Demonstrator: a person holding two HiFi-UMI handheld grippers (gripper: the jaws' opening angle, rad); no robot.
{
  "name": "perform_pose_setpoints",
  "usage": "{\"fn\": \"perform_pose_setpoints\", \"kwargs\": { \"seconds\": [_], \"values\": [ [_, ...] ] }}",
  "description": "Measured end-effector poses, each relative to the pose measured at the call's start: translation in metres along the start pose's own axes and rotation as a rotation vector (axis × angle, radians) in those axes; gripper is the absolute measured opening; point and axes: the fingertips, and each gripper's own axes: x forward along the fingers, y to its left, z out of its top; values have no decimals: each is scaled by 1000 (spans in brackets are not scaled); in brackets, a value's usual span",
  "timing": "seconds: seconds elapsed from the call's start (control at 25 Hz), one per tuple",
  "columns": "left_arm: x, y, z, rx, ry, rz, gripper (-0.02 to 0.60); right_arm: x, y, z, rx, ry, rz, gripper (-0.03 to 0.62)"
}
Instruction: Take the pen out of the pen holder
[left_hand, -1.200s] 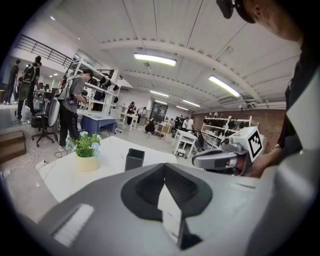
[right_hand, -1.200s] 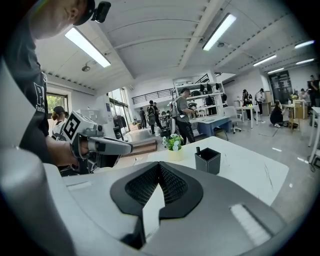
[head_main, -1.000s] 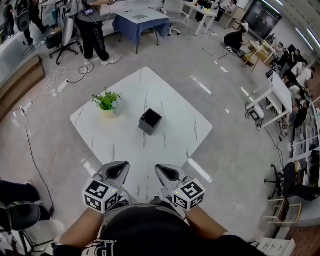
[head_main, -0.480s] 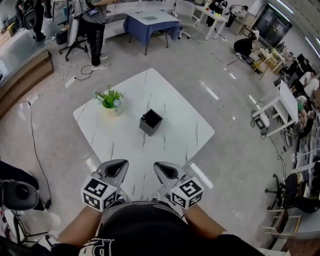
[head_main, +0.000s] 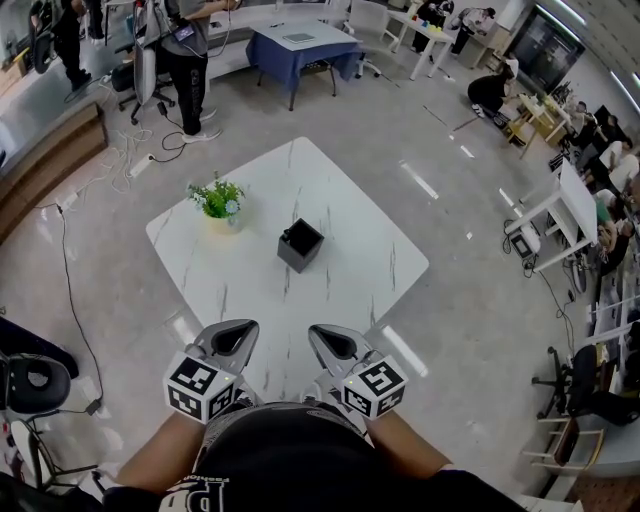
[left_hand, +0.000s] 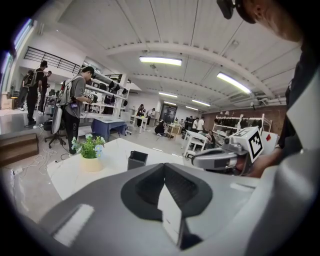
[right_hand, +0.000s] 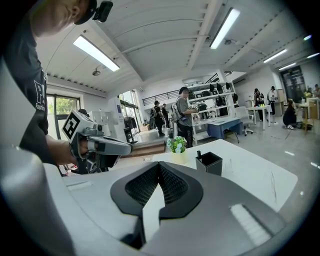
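Observation:
The black square pen holder (head_main: 300, 244) stands near the middle of the white marble table (head_main: 350, 220), with a dark pen (right_hand: 198, 155) sticking up at one corner. Both grippers hover side by side over the table's near corner, well short of the holder. My left gripper (head_main: 240, 330) is shut with nothing in it, and its jaws (left_hand: 164, 167) meet at the tip. My right gripper (head_main: 322, 333) is also shut and empty, pointing toward the holder (right_hand: 209, 162). Each gripper view shows the other gripper to the side.
A small potted plant (head_main: 218, 203) stands on the table left of the holder. Around the table is grey floor with a cable (head_main: 60, 260) at the left, a blue-covered table (head_main: 300, 45) and standing people beyond, and desks at the right.
The head view shifted slightly a second ago and has held since. Both grippers stay where they were, still shut. People in the background have moved a little.

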Motion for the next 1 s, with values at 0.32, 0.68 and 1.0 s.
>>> {"fn": "perform_pose_setpoints", "kwargs": {
  "seconds": [0.32, 0.68, 1.0],
  "values": [
    [0, -2, 1, 5, 1, -10, 57, -3, 0, 9, -36, -40, -18, 2],
    [0, -4, -1, 3, 1, -18, 57, -5, 0, 13, -76, -48, -23, 11],
    [0, -2, 0, 2, 3, -23, 57, -1, 2, 14, -112, -35, -12, 52]
  ]
}}
